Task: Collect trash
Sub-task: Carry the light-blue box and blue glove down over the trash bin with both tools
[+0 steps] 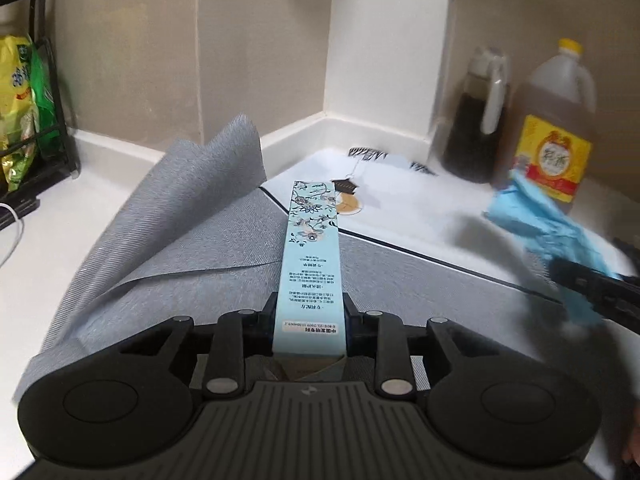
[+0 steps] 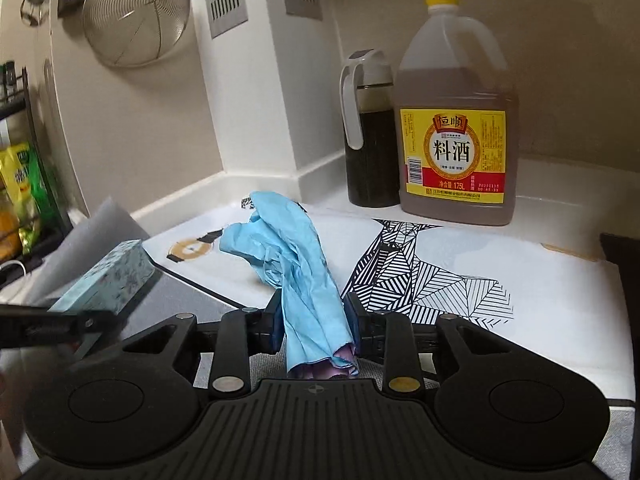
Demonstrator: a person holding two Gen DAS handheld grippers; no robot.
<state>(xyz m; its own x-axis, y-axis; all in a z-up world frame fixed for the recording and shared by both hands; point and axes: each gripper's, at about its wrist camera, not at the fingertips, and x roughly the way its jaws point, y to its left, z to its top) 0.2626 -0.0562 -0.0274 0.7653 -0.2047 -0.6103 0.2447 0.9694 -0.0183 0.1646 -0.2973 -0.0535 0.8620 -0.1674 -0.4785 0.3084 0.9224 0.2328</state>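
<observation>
My left gripper (image 1: 310,320) is shut on a long light-blue carton with a flower print (image 1: 312,248), held above the grey mat (image 1: 208,240). The carton also shows at the left of the right wrist view (image 2: 108,280). My right gripper (image 2: 312,320) is shut on a crumpled blue paper wrapper (image 2: 296,264), held above the white patterned mat (image 2: 500,280). In the left wrist view the wrapper (image 1: 540,224) and the right gripper (image 1: 592,284) appear blurred at the right.
A large cooking-wine jug (image 2: 456,120) and a dark sauce bottle (image 2: 368,132) stand at the back corner. The grey mat's far corner (image 1: 224,152) is curled up. A black rack with snack bags (image 1: 20,108) stands at the left. A wire strainer (image 2: 136,12) hangs on the wall.
</observation>
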